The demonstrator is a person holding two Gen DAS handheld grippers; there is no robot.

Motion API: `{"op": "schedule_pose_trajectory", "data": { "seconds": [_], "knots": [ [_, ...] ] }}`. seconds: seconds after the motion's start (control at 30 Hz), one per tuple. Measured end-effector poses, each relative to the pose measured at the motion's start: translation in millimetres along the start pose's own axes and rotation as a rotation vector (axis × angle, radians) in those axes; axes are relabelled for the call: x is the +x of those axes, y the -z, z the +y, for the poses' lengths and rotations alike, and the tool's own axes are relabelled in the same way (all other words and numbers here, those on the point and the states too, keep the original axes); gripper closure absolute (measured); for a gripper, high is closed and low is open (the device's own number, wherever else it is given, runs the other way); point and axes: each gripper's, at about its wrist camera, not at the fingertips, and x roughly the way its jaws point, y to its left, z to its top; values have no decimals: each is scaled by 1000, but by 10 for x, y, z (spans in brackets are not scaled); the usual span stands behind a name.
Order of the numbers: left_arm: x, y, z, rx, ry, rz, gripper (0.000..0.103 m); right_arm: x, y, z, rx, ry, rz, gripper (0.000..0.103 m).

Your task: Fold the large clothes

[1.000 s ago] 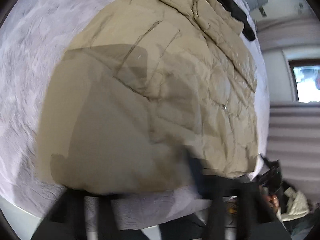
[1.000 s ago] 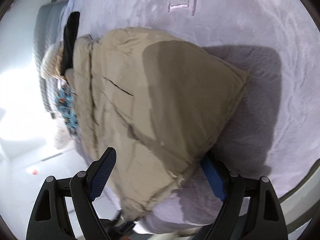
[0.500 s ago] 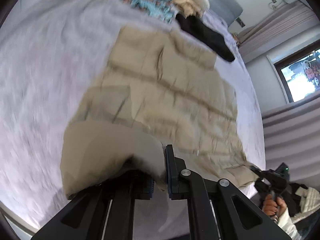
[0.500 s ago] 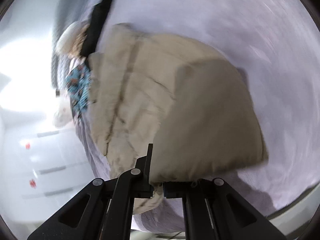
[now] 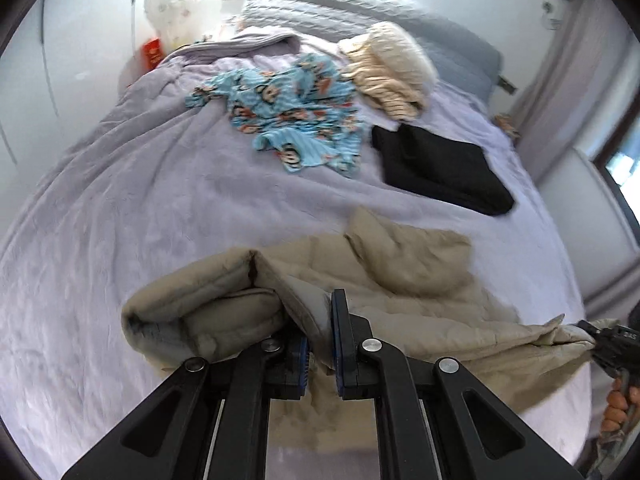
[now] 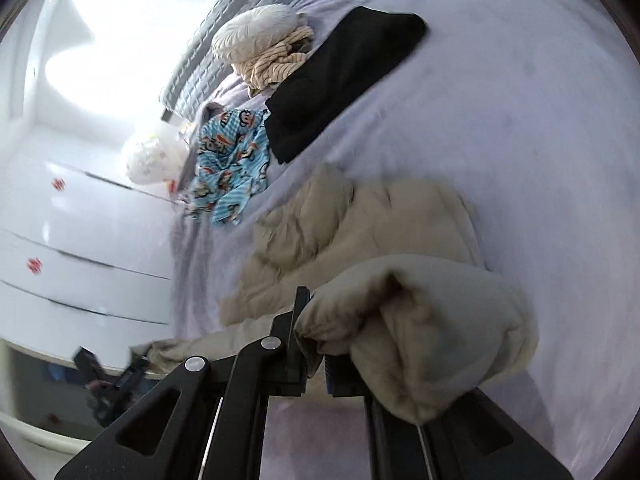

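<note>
A large beige padded jacket (image 5: 404, 280) lies on the lilac bed (image 5: 140, 208). My left gripper (image 5: 320, 340) is shut on the jacket's near hem corner, which bunches over its left finger. My right gripper (image 6: 316, 344) is shut on the other near corner of the jacket (image 6: 360, 232), and the fabric drapes over its right finger. The right gripper also shows at the right edge of the left wrist view (image 5: 608, 344), holding the hem stretched. The left gripper shows small at the lower left of the right wrist view (image 6: 116, 380).
A blue cartoon-print garment (image 5: 292, 108), a black folded garment (image 5: 440, 168) and a cream striped pile (image 5: 388, 68) lie further up the bed. A grey headboard (image 5: 340, 4) is behind. White drawers (image 6: 60, 248) stand beside the bed.
Both grippers closed on the jacket's near corners and have lifted and pulled them, so the flat jacket is now bunched and the far garments come into view.
</note>
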Motion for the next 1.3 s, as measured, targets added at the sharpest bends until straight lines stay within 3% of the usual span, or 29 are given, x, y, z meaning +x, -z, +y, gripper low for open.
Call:
{"op": "schedule_pose_trajectory", "data": {
  "seconds": [0.17, 0.4, 0.63, 0.7, 0.73, 0.77, 0.8, 0.83, 0.87, 1.03, 1.07, 1.13, 1.23, 1.27, 1.3],
  "knots": [
    [832, -5, 98, 21, -78, 61, 92, 730, -411, -70, 4, 73, 22, 96],
    [1733, 55, 164, 52, -129, 115, 92, 1487, -488, -523, 63, 107, 28, 96],
    [1863, 57, 216, 36, -105, 101, 91, 1794, -527, -562, 42, 104, 32, 95],
    [1745, 67, 220, 46, -90, 84, 75, 1738, -521, -536, 40, 92, 29, 91],
    [1652, 71, 225, 53, -83, 62, 48, 1681, -513, -520, 34, 84, 24, 88],
    [1573, 69, 234, 56, -82, 41, 17, 1629, -503, -501, 27, 73, 18, 77],
    [1409, 78, 237, 66, -105, -21, 5, 1555, -487, -477, 16, 58, 10, 55],
    [1324, 80, 235, 74, -122, -53, 1, 1500, -472, -458, 9, 48, 2, 39],
    [1230, 83, 222, 92, -139, -80, 1, 1431, -459, -430, -2, 34, -8, 14],
    [1232, 82, 204, 102, -121, -37, 4, 1233, -384, -296, -76, 47, -37, 0],
    [1272, 93, 172, 120, -106, -23, 20, 1229, -359, -272, -97, 64, -34, 0],
    [1384, 126, 92, 150, -108, 8, 39, 1272, -312, -197, -187, 186, -15, 0],
    [1540, 120, 32, 159, -120, -10, 40, 1296, -306, -124, -278, 280, -24, 7],
    [1615, 97, 29, 160, -135, -12, 40, 1298, -332, -141, -279, 285, -30, 28],
    [1700, 75, 42, 154, -152, -8, 40, 1324, -360, -176, -278, 295, -28, 59]
  ]
}}
